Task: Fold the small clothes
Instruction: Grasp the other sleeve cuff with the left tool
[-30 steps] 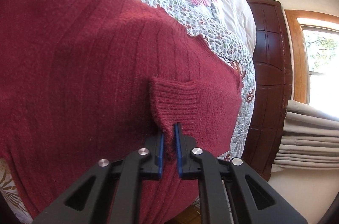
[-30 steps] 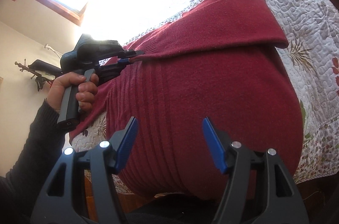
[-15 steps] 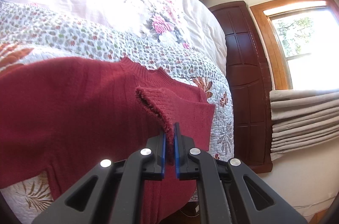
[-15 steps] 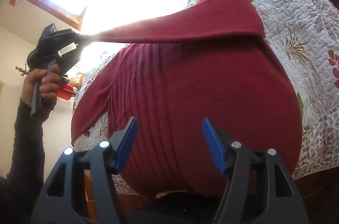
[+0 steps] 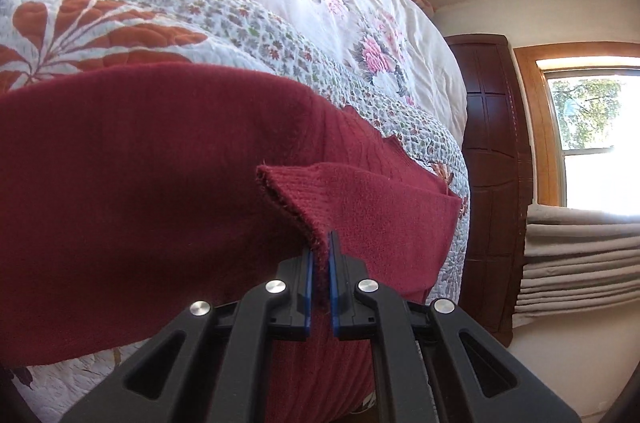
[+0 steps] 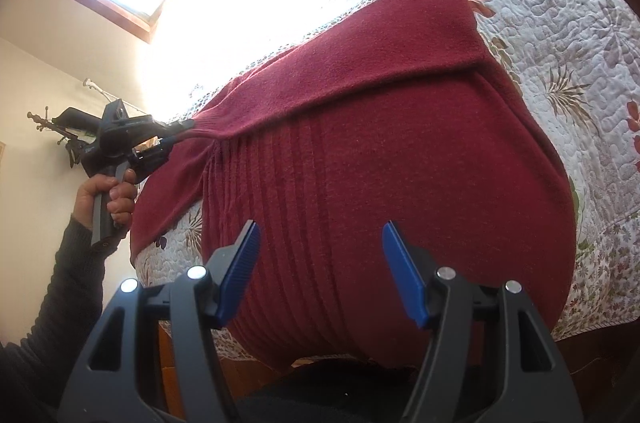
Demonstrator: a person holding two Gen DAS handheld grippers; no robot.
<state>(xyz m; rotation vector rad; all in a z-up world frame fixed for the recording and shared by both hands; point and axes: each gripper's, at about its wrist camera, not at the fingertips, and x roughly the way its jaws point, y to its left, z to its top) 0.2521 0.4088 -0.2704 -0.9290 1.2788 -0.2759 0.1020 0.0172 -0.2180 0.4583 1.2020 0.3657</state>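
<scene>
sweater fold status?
Early. Done: sweater lies spread on the quilt. In hand: left gripper is shut on the sleeve cuff, the sleeve drawn across the body. Right gripper is open, over the hem. Left: release sleeve, fold other sleeve, fold body.

Knit wool-like cloth on quilted cotton, matt plastic tools

The dark red sweater (image 6: 400,175) is a soft, fuzzy matt knit, ribbed down its body and at the sleeve cuff (image 5: 296,191). The quilt (image 6: 568,35) under it is stitched, puffy printed cloth. Both the left gripper (image 5: 319,255) and right gripper (image 6: 318,263) are matt black plastic with shiny metal rivets and ridged blue pads (image 6: 240,263). The wardrobe (image 5: 496,151) is dark polished wood.
</scene>
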